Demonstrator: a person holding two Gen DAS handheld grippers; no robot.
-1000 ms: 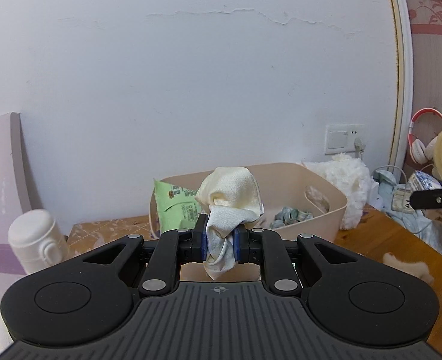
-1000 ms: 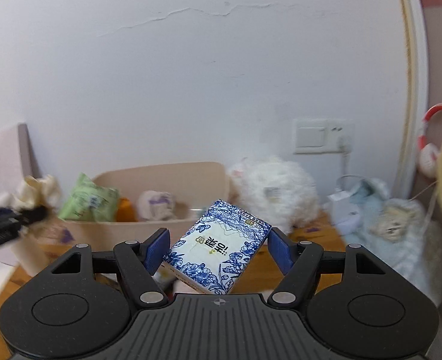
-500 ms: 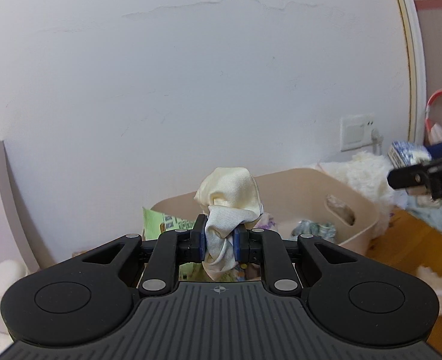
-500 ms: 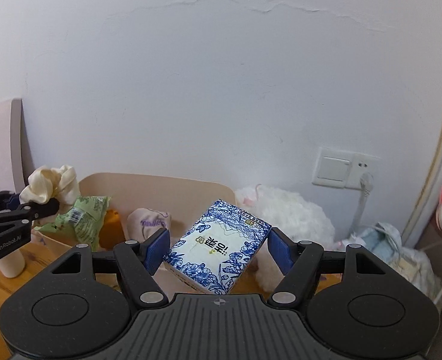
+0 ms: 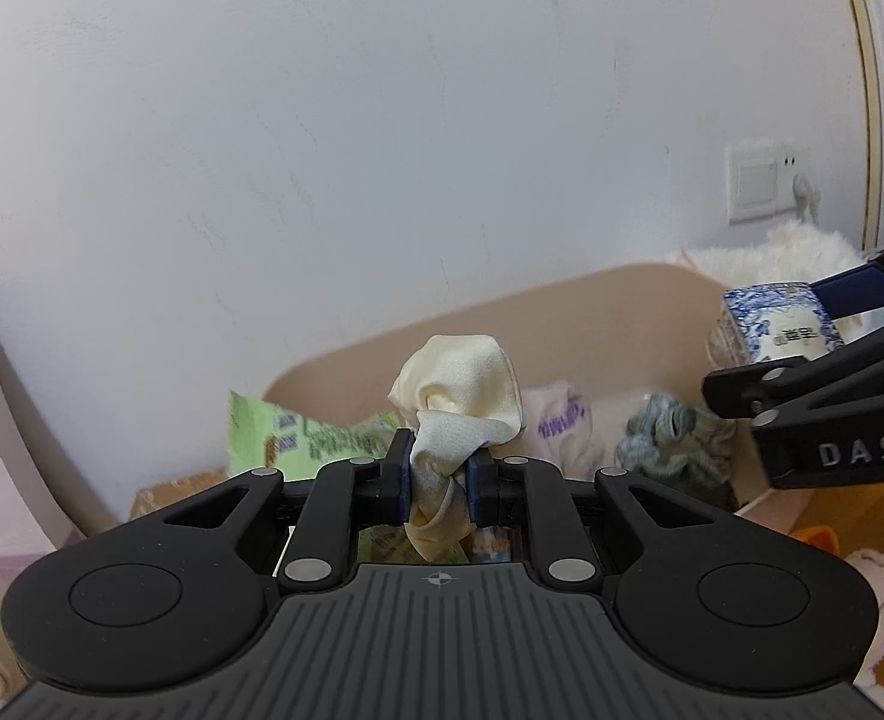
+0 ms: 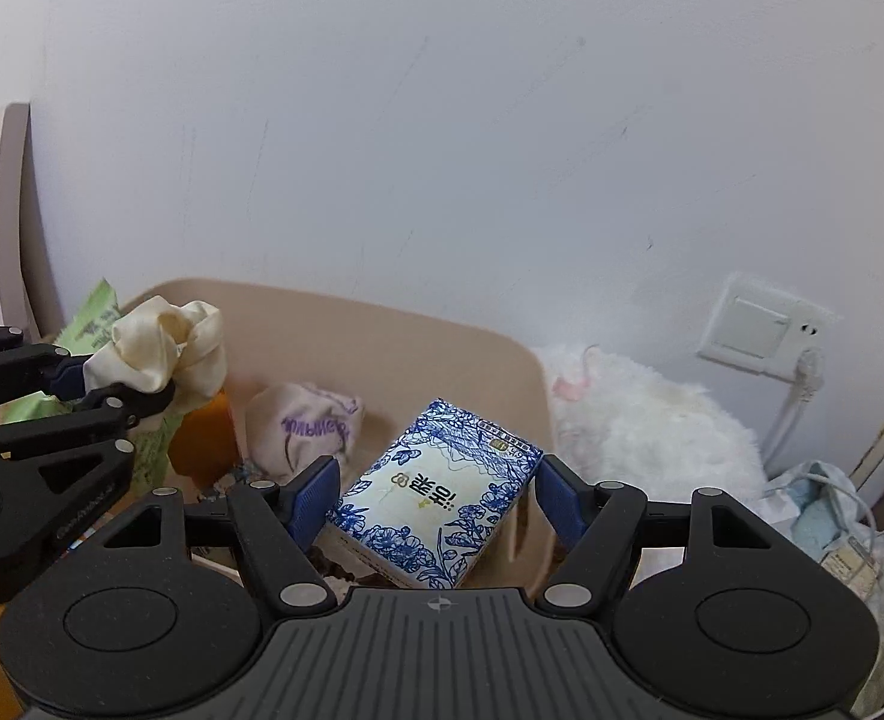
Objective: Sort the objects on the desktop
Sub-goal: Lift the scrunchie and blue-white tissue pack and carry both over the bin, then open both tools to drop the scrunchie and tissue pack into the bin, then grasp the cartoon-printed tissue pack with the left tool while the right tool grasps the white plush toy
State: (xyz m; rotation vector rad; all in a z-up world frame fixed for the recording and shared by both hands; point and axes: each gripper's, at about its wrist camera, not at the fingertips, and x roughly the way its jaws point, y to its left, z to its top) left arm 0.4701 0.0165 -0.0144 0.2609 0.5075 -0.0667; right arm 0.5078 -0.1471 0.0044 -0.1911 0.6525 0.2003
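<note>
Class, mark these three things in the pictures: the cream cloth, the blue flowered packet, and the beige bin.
cream cloth (image 5: pixel 460 384), left wrist view, on its bunched top.
blue flowered packet (image 6: pixel 442 492), right wrist view, on its front face.
beige bin (image 6: pixel 381 342), right wrist view, on its back wall.

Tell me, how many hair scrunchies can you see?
2: a cream scrunchie pinched in the left gripper, and a grey-green scrunchie lying in the beige bin. Others may be hidden.

On my right gripper (image 5: pixel 802 354), white letters "DAS" on the black finger arm. Blue-floral tissue pack (image 6: pixel 442 498): Chinese characters, too skewed to read. Cream pouch (image 6: pixel 303 426): purple lettering, blurred.
</note>
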